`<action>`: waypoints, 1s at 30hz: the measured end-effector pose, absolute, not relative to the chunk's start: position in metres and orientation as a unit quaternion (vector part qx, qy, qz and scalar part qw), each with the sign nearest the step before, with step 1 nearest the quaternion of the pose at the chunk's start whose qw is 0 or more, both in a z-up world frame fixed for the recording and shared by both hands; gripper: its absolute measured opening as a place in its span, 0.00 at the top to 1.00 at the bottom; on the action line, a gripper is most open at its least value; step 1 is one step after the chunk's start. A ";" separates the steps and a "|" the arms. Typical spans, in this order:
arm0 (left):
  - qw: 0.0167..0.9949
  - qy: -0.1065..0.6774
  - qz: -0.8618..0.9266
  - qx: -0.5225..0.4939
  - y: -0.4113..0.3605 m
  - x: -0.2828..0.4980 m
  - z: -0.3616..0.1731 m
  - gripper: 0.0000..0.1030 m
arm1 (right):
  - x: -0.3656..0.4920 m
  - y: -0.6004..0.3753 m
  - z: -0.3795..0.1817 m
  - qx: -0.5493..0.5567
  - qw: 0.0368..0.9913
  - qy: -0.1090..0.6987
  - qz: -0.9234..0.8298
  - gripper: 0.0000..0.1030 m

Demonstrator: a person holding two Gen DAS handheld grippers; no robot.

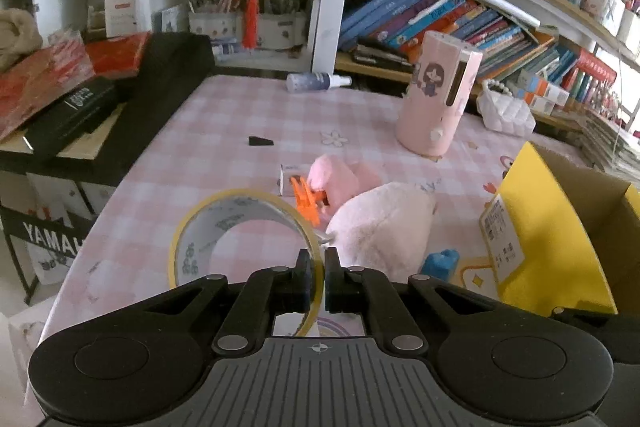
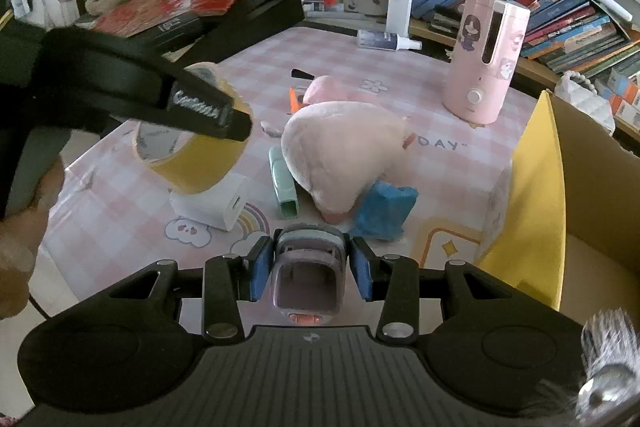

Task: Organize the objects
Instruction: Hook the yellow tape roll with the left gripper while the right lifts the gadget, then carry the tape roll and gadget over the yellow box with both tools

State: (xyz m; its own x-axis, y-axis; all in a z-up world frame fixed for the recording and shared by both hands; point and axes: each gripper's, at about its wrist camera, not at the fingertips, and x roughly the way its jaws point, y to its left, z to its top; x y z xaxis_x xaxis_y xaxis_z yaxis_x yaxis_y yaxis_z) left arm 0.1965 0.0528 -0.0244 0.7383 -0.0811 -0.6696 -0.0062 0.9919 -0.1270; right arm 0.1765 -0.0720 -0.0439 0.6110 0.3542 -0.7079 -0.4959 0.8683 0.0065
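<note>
My left gripper (image 1: 318, 265) is shut on the rim of a yellow tape roll (image 1: 240, 227) and holds it above the pink checked table; the roll also shows in the right wrist view (image 2: 192, 155). My right gripper (image 2: 309, 263) is shut on a small grey-purple device with an open mouth (image 2: 308, 267). An open yellow cardboard box (image 1: 560, 227) (image 2: 560, 187) stands at the right. A pink plush toy (image 2: 340, 151) (image 1: 380, 223) lies mid-table.
On the table lie a white charger (image 2: 212, 205), a green tube (image 2: 282, 187), a blue crumpled thing (image 2: 384, 207), an orange clip (image 1: 306, 199), a pink cylindrical appliance (image 2: 484, 55), and a spray bottle (image 1: 316, 82). Bookshelves run behind.
</note>
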 end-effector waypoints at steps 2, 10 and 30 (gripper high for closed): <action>0.933 0.353 -0.019 -0.061 0.056 0.189 -0.019 0.96 | 0.175 -0.071 -0.043 -0.090 0.893 0.372 0.235 0.62; 0.932 0.350 -0.020 -0.088 0.074 0.145 -0.013 0.95 | 0.153 -0.071 -0.036 -0.073 0.902 0.362 0.222 0.62; 0.940 0.320 -0.082 -0.089 0.068 0.047 0.005 0.95 | 0.043 -0.087 -0.004 -0.054 0.938 0.306 0.156 0.63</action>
State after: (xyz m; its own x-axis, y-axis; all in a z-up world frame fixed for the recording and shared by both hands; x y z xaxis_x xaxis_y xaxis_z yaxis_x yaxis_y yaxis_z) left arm 0.0473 0.0677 0.0051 0.7814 -0.2100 -0.5876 0.0964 0.9710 -0.2189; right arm 0.0430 -0.0866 -0.0043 0.7639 0.2588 -0.5912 -0.3245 0.9459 -0.0052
